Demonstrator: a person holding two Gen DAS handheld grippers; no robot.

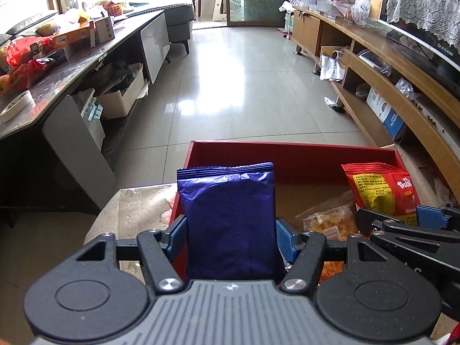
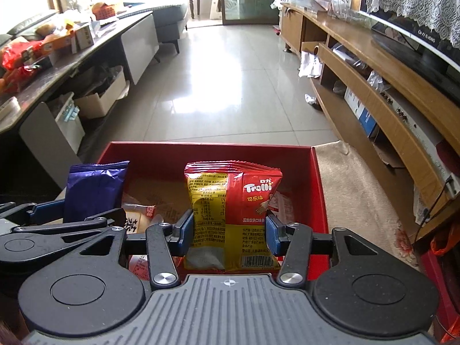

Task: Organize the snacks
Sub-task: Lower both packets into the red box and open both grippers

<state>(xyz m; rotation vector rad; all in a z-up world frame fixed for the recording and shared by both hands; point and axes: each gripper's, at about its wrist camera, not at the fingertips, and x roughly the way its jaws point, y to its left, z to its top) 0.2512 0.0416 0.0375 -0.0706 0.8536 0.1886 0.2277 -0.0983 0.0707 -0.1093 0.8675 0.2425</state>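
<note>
1. The landmark is the red box (image 2: 317, 189), an open tray sitting on a beige cloth (image 2: 353, 184); every place below is given from it.

2. Left tongs (image 1: 230, 230): clamped on the blue pack (image 1: 230, 218), one blue pad pressed to each side. The pack stands upright, held above the box's near-left corner.

3. Right tongs (image 2: 228, 230): clamped on the red Trolli pack (image 2: 233, 212), also upright, held above the box's near edge towards its middle. In the left view the same pack shows at the box's right part.

4. Inside the box, on its brown floor, lie other snacks: a clear bag of yellow pieces (image 1: 330, 221) between the two held packs, and a white packet (image 2: 281, 201) behind the Trolli pack. How many more lie lower down, hidden by the tongs, I cannot tell.

5. Step in hand, as I judge it: both packs are carried and poised over the box, ready to be placed, not yet released.

6. The next move likely calls for lowering each pack to a free patch of box floor; the far half looks bare. Each should go down before the tongs let go, so it does not tip onto the loose bags.

7. The two tongs sit just beside each other, so they should be opened one at a time or moved apart first, to avoid a knock.
</note>
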